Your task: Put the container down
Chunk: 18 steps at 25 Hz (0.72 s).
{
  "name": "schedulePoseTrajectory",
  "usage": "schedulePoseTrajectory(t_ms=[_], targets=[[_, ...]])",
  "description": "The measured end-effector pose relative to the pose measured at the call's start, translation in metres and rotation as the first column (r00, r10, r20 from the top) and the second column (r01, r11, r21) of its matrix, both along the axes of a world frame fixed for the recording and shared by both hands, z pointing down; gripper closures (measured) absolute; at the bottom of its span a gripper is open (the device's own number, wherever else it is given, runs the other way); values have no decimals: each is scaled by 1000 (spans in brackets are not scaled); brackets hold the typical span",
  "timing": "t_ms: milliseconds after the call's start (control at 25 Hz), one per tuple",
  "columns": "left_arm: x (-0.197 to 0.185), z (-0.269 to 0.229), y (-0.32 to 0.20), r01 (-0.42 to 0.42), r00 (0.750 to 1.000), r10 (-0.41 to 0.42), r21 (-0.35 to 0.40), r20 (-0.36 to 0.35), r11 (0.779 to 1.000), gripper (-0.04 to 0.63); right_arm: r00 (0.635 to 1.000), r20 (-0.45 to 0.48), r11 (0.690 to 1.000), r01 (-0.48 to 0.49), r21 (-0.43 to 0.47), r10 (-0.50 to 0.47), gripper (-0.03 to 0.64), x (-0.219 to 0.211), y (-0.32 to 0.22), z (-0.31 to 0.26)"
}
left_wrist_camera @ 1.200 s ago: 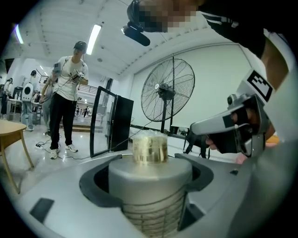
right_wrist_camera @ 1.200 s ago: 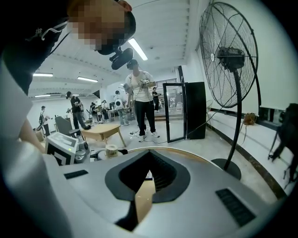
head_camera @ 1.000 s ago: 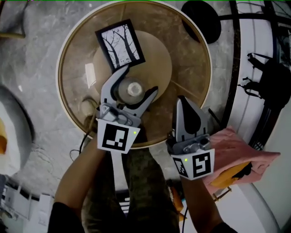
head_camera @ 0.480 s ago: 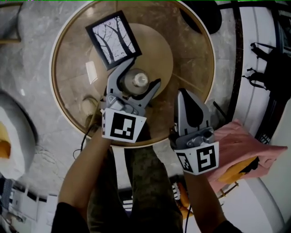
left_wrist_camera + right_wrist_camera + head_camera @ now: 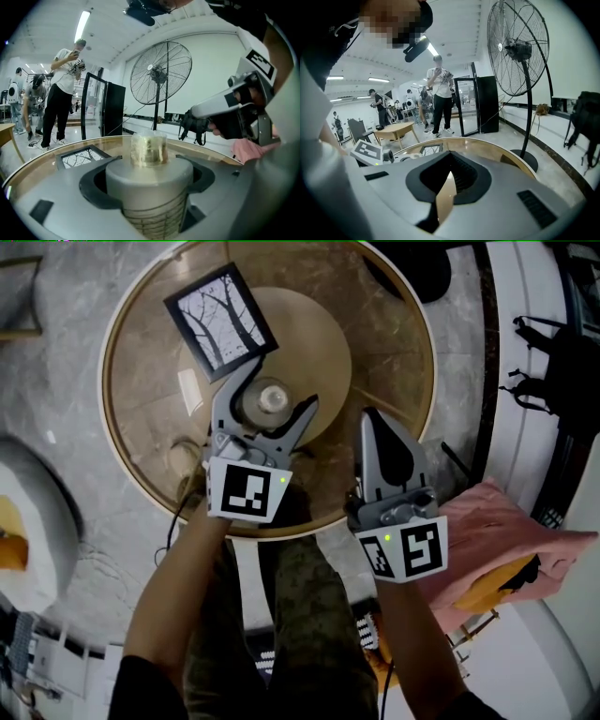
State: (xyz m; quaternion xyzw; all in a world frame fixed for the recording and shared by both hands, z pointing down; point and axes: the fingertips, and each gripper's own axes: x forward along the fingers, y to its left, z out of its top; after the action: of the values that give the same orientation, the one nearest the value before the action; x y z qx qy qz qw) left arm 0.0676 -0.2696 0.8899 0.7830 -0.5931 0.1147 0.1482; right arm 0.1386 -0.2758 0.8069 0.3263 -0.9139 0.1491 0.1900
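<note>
A pale cylindrical container (image 5: 267,401) with a clear, gold-tinted lid (image 5: 149,149) sits between the jaws of my left gripper (image 5: 279,390), which is shut on it over the middle of the round table (image 5: 394,352). In the left gripper view the container's ribbed body (image 5: 150,192) fills the space between the dark pads. Its base is hidden, so whether it touches the table cannot be told. My right gripper (image 5: 369,423) hovers over the table's near right edge, shut and holding nothing; its jaws (image 5: 448,157) meet at the tips.
A black-framed picture of bare trees (image 5: 220,320) lies on the table just beyond the container. A pink cloth (image 5: 497,540) lies at the right. A tall standing fan (image 5: 518,47) and a black bag (image 5: 562,362) are beyond the table; people stand further off.
My left gripper has carried the container slightly further in over the table, closer to the picture frame. The grip is unchanged, and the right gripper has barely moved.
</note>
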Motion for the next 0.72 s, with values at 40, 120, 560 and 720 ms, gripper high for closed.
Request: schedulePoseTrajectory(t_ms=[40,120,560,720], targets=[[0,1,1,0,1000,0,-6,-1,1000,230,1000,-8,1000,-2,0,2,595,3,-1,2],[-1,3,2,3,1000,-3,-24,-2,1000,230,1000,-20,1000,-6,-4,6,595,7,-4,7],[-3,12,20,-14,997,21,-96,76,995,230,998,-65,999,-20,-46,17,595,12,9,29],[-3,15,22,-1,995,12,-103,100,995,230,989,-133,997,-62,-45,56,595,16,12,50]])
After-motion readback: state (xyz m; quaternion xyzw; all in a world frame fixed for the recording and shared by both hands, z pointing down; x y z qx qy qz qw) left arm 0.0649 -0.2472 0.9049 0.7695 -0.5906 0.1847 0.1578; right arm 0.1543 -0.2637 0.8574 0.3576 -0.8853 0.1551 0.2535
